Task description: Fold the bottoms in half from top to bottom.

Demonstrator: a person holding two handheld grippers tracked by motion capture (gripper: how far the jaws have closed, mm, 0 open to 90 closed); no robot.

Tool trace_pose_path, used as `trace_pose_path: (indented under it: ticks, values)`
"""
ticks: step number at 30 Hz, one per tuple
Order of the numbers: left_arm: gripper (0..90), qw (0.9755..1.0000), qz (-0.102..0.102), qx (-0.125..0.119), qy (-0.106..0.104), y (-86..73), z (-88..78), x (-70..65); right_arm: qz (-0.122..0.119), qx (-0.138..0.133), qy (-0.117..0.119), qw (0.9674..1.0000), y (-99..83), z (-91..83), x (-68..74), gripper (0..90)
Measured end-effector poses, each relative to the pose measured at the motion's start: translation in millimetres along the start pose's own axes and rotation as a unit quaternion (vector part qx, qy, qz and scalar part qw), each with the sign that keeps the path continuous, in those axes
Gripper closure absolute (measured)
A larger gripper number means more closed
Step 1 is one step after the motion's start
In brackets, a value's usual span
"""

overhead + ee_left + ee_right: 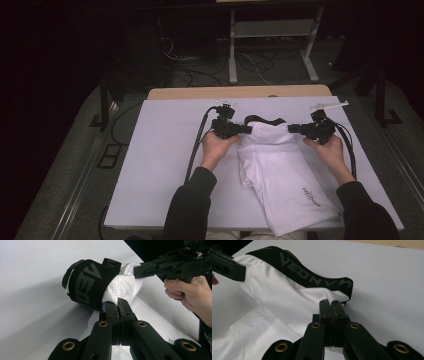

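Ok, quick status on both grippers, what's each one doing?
Left gripper: shut on the white shorts, just below the black waistband.
Right gripper: shut on the white shorts at the waistband's other end.

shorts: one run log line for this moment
left gripper shut on shorts | right gripper shut on shorts | waistband raised

Setting: a dim lab or recording studio, not a home. Evidence: a white work table laid over a wooden top, lit from above while the surroundings fall into darkness; a grey metal stand with splayed feet behind the table; loose cables strewn across the grey floor (several run toward dark equipment at the left, too shadowed to identify); black frame legs flanking the table. No domestic furnishing is visible in the lit area; the arrangement reads as a purpose-built capture station.
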State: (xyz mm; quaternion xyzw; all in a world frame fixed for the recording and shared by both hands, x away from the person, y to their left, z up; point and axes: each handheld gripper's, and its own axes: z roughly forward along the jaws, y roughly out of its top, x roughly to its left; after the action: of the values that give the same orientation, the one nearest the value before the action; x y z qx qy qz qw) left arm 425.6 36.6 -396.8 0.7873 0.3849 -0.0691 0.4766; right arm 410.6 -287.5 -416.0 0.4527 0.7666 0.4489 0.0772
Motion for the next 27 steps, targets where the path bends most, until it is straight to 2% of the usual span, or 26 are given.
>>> trace_pose_path:
  ticks: [3,8,14,20,27]
  values:
    - [87.4,0.9999,-0.005,-0.009,-0.014,-5.3,-1.6,-2.4,0.016,-0.012,0.011,0.9997,-5.1,-5.1,-0.6,87.9]
    - [87.3,0.9992,-0.021,-0.017,-0.03,-17.0,-1.8,-2.4,0.011,-0.014,0.011,0.9998,-10.7,-10.2,2.8,87.9]
    - [87.4,0.999,-0.023,-0.013,-0.035,-25.4,-3.4,-7.9,0.004,-0.003,0.007,1.0,-19.7,-13.1,8.2,87.9]
    - [87.4,0.9993,-0.019,-0.011,-0.031,-25.9,-6.1,-17.5,-0.002,-0.002,0.008,1.0,-27.8,-18.5,12.3,87.9]
    - [87.4,0.9991,-0.016,-0.007,-0.038,-27.9,-5.4,-28.8,-0.006,0.004,0.005,1.0,-35.1,-23.9,15.6,87.9]
